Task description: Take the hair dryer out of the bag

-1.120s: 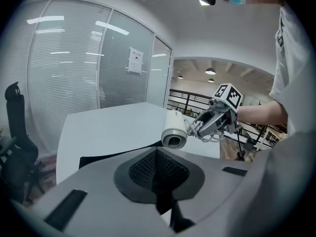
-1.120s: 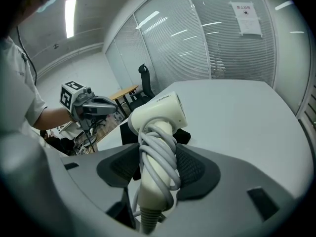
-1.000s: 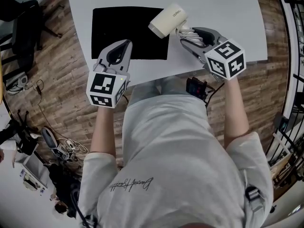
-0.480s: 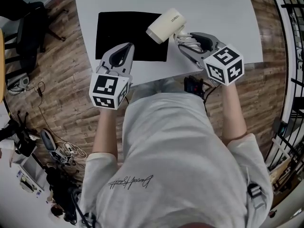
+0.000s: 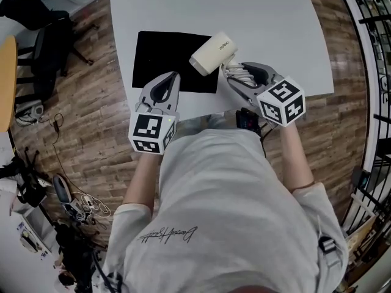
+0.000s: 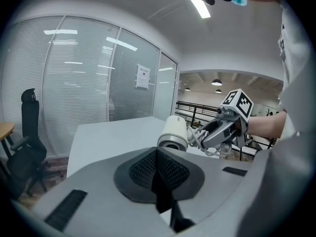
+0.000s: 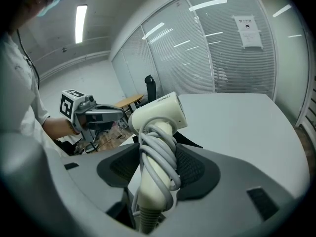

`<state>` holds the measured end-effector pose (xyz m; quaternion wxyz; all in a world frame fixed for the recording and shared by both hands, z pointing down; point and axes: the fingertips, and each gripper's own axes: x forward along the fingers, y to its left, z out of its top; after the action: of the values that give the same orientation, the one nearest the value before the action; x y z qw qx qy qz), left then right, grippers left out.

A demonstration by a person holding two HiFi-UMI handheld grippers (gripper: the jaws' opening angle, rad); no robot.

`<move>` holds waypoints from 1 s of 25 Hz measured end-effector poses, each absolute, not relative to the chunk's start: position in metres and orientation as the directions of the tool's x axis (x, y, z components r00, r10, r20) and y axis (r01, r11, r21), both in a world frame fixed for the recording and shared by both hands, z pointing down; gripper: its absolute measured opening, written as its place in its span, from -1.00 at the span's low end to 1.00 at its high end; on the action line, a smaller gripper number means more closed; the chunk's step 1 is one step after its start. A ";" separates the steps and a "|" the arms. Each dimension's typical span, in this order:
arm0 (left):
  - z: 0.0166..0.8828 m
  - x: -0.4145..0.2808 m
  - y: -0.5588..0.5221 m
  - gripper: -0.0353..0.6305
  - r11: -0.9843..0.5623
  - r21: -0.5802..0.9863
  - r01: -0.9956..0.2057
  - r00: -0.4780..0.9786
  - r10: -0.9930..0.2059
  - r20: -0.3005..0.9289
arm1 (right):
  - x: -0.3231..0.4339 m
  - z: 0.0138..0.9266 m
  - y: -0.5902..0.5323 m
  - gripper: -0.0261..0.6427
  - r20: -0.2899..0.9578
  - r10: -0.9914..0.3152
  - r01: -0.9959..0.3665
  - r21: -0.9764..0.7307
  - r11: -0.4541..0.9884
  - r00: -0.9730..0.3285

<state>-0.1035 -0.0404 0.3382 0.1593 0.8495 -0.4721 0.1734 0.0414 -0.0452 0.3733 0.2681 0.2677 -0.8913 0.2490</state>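
— White table [image 5: 275, 41] on a plank floor [image 5: 91, 121], with glass walls and blinds [image 6: 74, 83] behind it. What lies on the table?

— A flat black bag [image 5: 165, 57], close to the edge where the person stands.

— And the hair dryer [image 5: 212, 52]?

— Out of the bag and held up in the air over the bag's right corner. The right gripper [image 5: 231, 73] has its jaws clamped on the cream handle, which has the grey cord [image 7: 160, 157] wound round it. The barrel points away from the person and to the left.

— So those jaws stand wide?

— Yes, held apart by the handle and the coils, with the pads pressing on both sides.

— What about the left gripper [image 5: 173, 75]?

— Its jaws are together with nothing between them. It is over the near edge of the bag, beside the dryer and apart from it.
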 end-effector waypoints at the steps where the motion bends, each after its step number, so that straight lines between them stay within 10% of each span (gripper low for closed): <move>1: 0.337 -0.103 -0.040 -0.86 -0.502 0.106 -0.859 0.492 -0.749 0.443 | 0.040 0.371 -0.045 -0.19 0.608 -0.347 -0.611 -0.300 0.732 -0.714; 25: 0.311 -0.116 -0.052 -0.86 -0.450 0.079 -0.890 0.443 -0.807 0.391 | 0.025 0.350 -0.046 -0.19 0.537 -0.361 -0.586 -0.338 0.736 -0.763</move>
<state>-0.1157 -0.0523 0.3115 0.1381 0.8380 -0.5060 0.1502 0.0246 -0.0460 0.3497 0.2241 0.2617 -0.9044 0.2517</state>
